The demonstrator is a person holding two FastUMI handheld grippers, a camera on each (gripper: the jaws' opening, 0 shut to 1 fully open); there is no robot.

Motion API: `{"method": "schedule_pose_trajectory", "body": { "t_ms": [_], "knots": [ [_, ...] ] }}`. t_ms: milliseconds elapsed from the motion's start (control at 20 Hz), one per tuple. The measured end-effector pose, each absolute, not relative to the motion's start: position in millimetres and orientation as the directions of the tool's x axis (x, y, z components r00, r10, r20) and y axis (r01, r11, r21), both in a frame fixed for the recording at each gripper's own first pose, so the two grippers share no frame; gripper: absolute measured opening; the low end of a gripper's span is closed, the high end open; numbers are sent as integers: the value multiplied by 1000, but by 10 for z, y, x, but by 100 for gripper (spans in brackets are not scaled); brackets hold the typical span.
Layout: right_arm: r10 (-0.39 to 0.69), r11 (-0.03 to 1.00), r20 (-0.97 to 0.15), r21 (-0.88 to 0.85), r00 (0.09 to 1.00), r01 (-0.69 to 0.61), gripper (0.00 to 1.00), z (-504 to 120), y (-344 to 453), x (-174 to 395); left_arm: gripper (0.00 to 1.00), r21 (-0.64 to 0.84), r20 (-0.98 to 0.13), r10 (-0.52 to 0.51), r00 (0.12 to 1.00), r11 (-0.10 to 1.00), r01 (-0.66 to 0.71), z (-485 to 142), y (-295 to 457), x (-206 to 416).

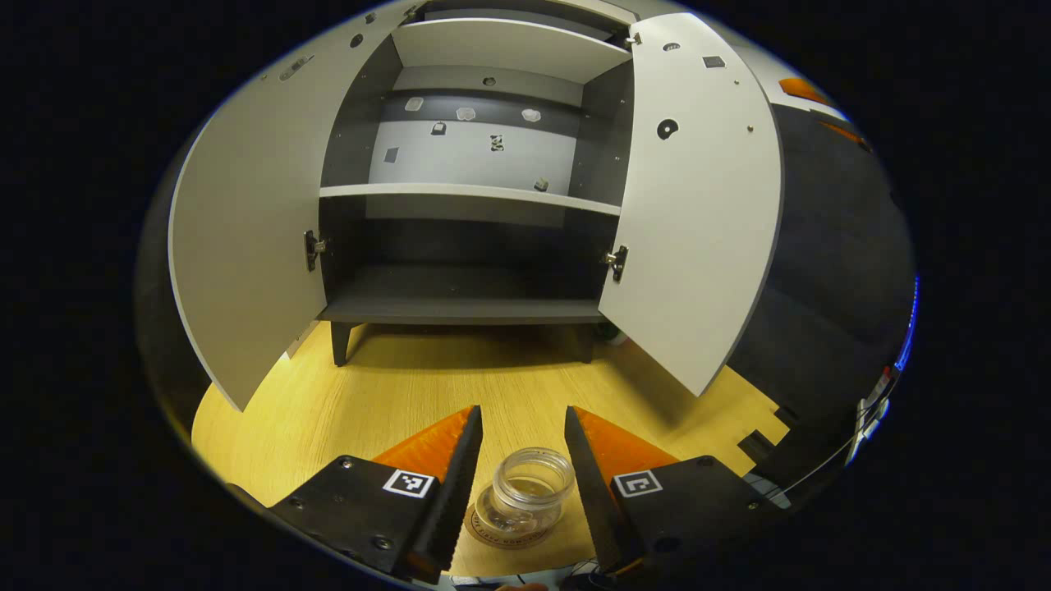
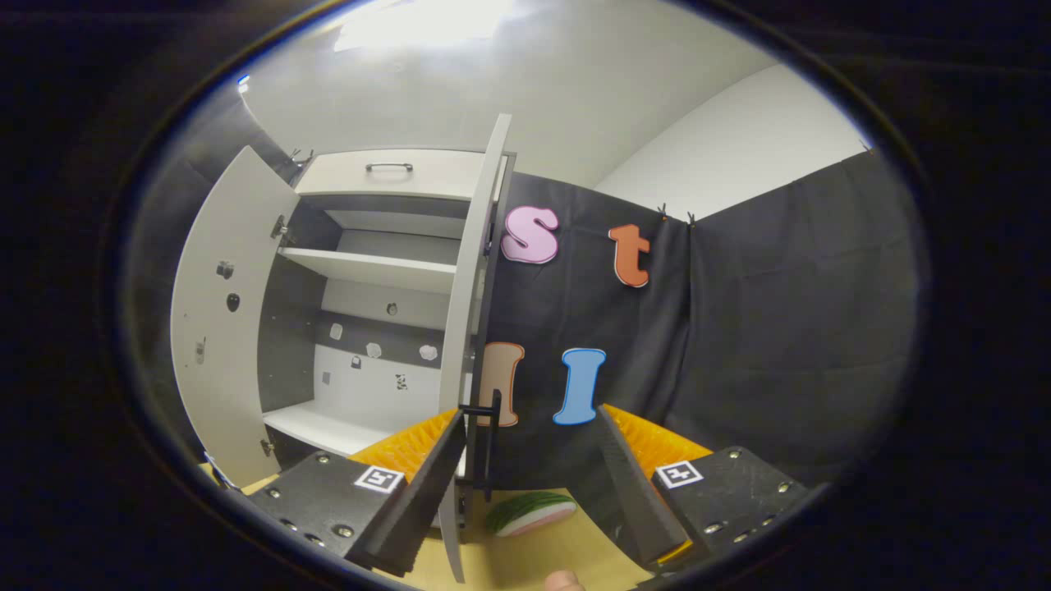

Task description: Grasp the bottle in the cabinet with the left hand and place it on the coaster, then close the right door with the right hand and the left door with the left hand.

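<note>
One clear bottle [image 1: 528, 492], short and wide-mouthed, is standing upright on the round coaster [image 1: 502, 532] on the wooden worktop [image 1: 394, 402], in front of the cabinet [image 1: 468, 205]. The left hand-held gripper [image 1: 522, 476] is hanging around it with its fingers spread wide; the bottle is sitting between them with a gap on each side, so nothing is being gripped. Beyond it, the cabinet's shelves are lying bare, with both doors swung out, the left door [image 1: 246, 246] and the right door [image 1: 698, 205] flanking the opening. In the right gripper view, the right hand-held gripper [image 2: 530, 476] is also standing wide open and holding nothing, with the edge of the right door [image 2: 468, 328] and its dark handle [image 2: 490, 443] rising just beside one finger. A watermelon-slice toy [image 2: 530, 513] is lying on the worktop between its fingers.
</note>
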State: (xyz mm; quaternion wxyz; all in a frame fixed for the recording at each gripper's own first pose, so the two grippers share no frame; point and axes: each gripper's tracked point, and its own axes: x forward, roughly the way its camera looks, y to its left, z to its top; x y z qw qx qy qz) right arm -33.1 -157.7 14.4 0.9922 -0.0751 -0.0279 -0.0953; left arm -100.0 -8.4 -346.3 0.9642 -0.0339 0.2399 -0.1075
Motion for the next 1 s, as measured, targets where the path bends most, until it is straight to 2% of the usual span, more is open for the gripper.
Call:
{"method": "schedule_pose_trajectory", "body": {
  "t_ms": [200,600,650,700,850,900,1000],
  "knots": [
    [-182,972,61,-139,981,189,93,96,-1616,-283,79,-128,-408,-220,886,975,183,-3207,-130,-950],
    [-178,974,24,-138,984,179,93,-105,-1668,-143,79,-100,-316,-144,938,988,118,-2529,15,-826],
    [-177,974,20,-141,984,178,93,-134,-1674,-121,74,-95,-306,-129,943,990,105,-2433,48,-812],
    [-176,974,16,-144,984,177,93,-163,-1671,-100,79,-93,-288,-117,950,991,93,-2326,73,-787],
    [-178,972,0,-153,984,176,93,-254,-1693,-45,85,-89,-234,-86,968,994,67,-2027,157,-737],
    [-178,973,-7,-152,984,175,96,-279,-1694,-31,91,-87,-218,-77,973,994,60,-1942,182,-731],
    [-177,973,-18,-151,984,172,96,-333,-1697,-17,90,-77,-200,-57,978,996,42,-1827,254,-731]
  ]
}}
